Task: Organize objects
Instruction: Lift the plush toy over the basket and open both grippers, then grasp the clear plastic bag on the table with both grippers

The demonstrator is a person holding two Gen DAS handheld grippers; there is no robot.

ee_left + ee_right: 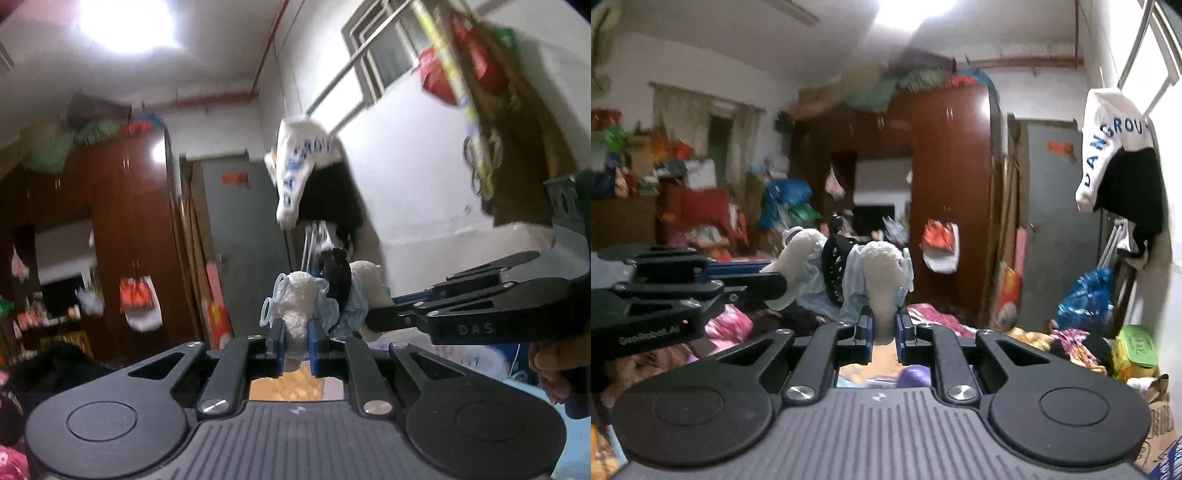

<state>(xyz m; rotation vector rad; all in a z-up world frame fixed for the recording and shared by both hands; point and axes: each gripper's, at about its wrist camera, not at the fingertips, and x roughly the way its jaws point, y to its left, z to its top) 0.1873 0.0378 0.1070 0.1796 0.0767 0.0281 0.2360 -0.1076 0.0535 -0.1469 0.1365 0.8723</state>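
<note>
The left gripper [295,345] is pinching one fluffy white end of a soft bundle [317,299], and its blue pads [277,345] press tight on the fluff. The right gripper [884,325] is pinching the other fluffy white end the same way, so the two grippers hold the bundle up in the air between them, near each other. The bundle looks like white plush with thin light blue cloth [857,288] bunched in the middle, a black plastic piece [836,266] with little holes stuck across it, and pale blue loops [273,302] hanging at one side. I cannot tell just what it is. It is not resting on anything; far below it is a messy bed [931,314] with pink and flowery things. Behind it stand a brown wardrobe [945,177] and a grey door [236,229], and a white cap [299,166] hangs by the wall. The pictures are blurry. Each grip is only on a squashy tip, so the fluff could slip out if the hands pull apart or swing fast. The black piece looks loose and might drop off. The loops could catch on a finger.
</note>
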